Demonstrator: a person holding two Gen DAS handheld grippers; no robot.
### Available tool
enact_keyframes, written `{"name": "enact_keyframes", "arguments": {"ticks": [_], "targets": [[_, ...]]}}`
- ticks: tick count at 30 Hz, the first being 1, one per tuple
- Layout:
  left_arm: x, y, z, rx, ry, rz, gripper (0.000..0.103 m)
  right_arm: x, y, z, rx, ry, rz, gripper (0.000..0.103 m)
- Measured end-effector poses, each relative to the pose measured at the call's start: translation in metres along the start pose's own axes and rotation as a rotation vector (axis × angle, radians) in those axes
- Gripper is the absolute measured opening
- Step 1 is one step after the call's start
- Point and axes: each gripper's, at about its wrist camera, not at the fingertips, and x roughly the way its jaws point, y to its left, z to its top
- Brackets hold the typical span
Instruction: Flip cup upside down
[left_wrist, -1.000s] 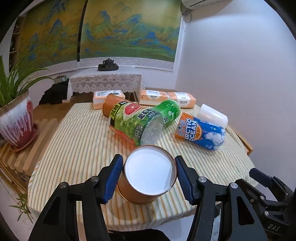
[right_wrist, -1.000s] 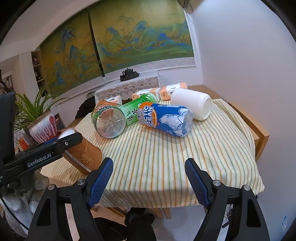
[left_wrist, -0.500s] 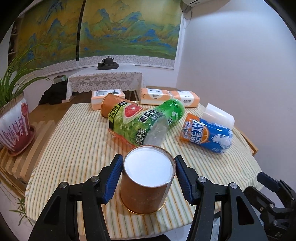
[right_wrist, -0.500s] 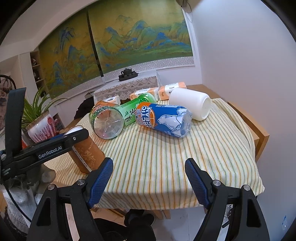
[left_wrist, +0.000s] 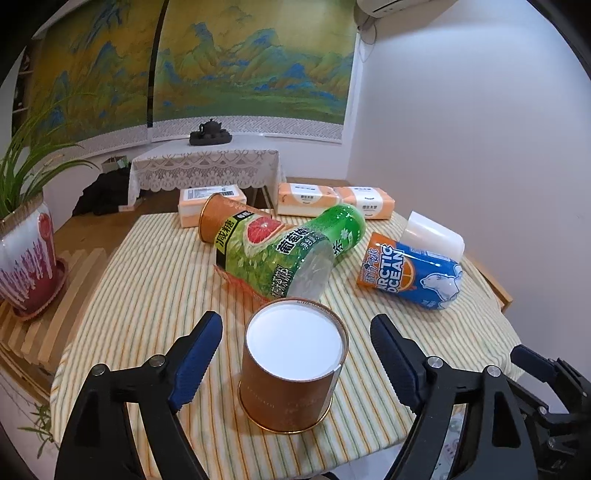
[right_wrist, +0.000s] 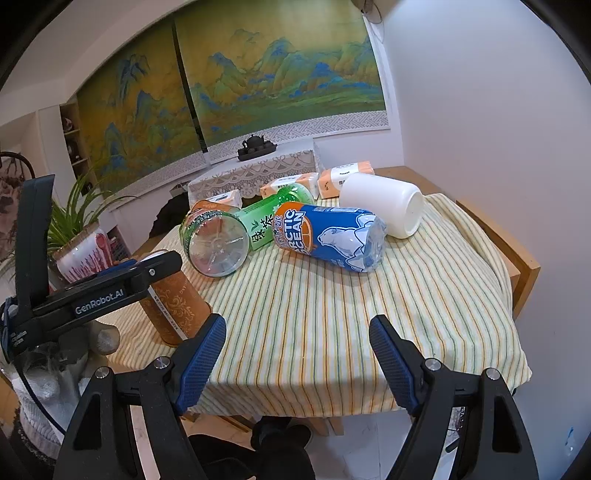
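A brown paper cup (left_wrist: 291, 369) with gold pattern stands upside down, white base up, on the striped tablecloth (left_wrist: 147, 295) near the front edge. My left gripper (left_wrist: 295, 354) is open, its blue pads on either side of the cup with gaps, not touching. In the right wrist view the cup (right_wrist: 173, 306) stands at the left, partly behind the left gripper's black finger. My right gripper (right_wrist: 297, 358) is open and empty above the table's front edge.
Lying on the table: a green tea bottle (left_wrist: 280, 254), a blue Arctic Ocean can (left_wrist: 410, 273), a white cup (left_wrist: 432, 236), another brown cup (left_wrist: 218, 218). Tissue packs (left_wrist: 332, 199) sit at the back. A potted plant (left_wrist: 26, 254) stands left.
The cup went from tilted to standing upside down on the cloth. My left gripper's jaws opened wider and let go of it. The right gripper stayed put.
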Motion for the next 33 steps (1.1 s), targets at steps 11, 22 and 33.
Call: {"name": "enact_keyframes", "arguments": {"ticks": [11, 22, 33], "targets": [[-0.05, 0.001, -0.007, 0.019, -0.083, 0.055, 0.09, -0.012, 0.011, 0.003, -0.024, -0.05, -0.009, 0.079], [-0.112, 0.014, -0.019, -0.007, -0.182, 0.099, 0.097, -0.038, 0.037, 0.007, -0.053, -0.154, -0.019, 0.092], [-0.152, 0.032, -0.037, -0.057, -0.228, 0.141, 0.102, -0.053, 0.064, 0.003, -0.099, -0.223, -0.033, 0.101]]}}
